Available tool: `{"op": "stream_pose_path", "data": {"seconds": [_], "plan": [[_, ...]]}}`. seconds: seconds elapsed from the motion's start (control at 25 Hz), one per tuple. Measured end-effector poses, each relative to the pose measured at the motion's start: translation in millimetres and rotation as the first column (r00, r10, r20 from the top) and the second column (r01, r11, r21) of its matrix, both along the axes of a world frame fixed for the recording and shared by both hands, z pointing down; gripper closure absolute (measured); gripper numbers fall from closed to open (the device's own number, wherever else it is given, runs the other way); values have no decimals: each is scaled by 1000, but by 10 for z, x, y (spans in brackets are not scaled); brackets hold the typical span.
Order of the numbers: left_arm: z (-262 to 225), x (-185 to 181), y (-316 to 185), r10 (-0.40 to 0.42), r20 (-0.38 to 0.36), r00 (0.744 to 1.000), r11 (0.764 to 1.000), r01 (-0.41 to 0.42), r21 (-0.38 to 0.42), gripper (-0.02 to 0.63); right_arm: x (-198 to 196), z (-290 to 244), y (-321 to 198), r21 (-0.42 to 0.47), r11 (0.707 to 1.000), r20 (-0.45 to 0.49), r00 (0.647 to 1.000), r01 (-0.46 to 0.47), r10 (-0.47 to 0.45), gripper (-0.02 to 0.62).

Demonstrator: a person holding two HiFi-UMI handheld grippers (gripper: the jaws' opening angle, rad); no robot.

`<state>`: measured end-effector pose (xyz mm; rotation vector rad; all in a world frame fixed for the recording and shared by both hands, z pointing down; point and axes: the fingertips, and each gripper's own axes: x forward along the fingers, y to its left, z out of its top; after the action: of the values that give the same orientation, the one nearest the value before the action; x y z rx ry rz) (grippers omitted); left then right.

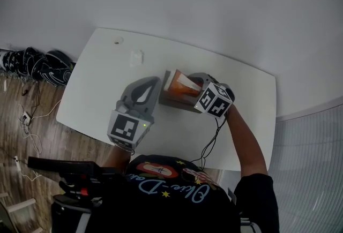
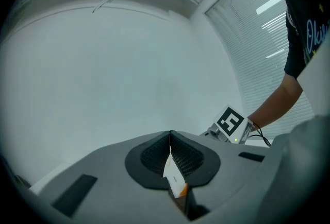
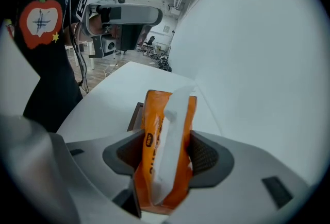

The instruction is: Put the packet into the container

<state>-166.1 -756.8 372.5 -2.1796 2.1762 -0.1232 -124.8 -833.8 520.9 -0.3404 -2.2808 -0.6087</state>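
Observation:
The orange packet [image 1: 180, 82] with a white flap stands upright between the jaws of my right gripper [image 1: 192, 82], which is shut on it just above the brown container [image 1: 172, 101] near the middle of the white table [image 1: 102, 87]. In the right gripper view the packet [image 3: 164, 140] fills the gap of the right gripper [image 3: 166, 152], and a corner of the container [image 3: 136, 115] shows behind it. My left gripper [image 1: 151, 83] sits just left of the container. Its jaws [image 2: 170, 135] are shut on a small white-and-orange scrap [image 2: 174, 181].
A small white item [image 1: 136, 58] lies on the table beyond the left gripper, and a round hole [image 1: 118, 40] marks the far left corner. Black bags and cables [image 1: 37, 65] lie on the wooden floor to the left. A white wall rises behind the table.

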Motion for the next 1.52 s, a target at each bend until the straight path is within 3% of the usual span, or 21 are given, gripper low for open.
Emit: {"op": "stream_pose_path", "data": {"seconds": [0.36,0.84,1.24,1.52], "plan": [[14,-26,19,-19,0,1000,1000,19,-9,597,58,340,12,-49,999,-119,993,7,-13,339],[52,-82,4,-36,3,999,999,36,-6,597,14,549,-6,-72,997,-163,987,-4,-8,333],[29,-55,27,-41,3,999,999,41,-7,597,41,571,-60,-95,994,-152,988,-47,32,321],[39,-63,4,-40,7,999,999,40,-8,597,-75,342,-37,-111,993,-49,998,-45,40,321]]}}
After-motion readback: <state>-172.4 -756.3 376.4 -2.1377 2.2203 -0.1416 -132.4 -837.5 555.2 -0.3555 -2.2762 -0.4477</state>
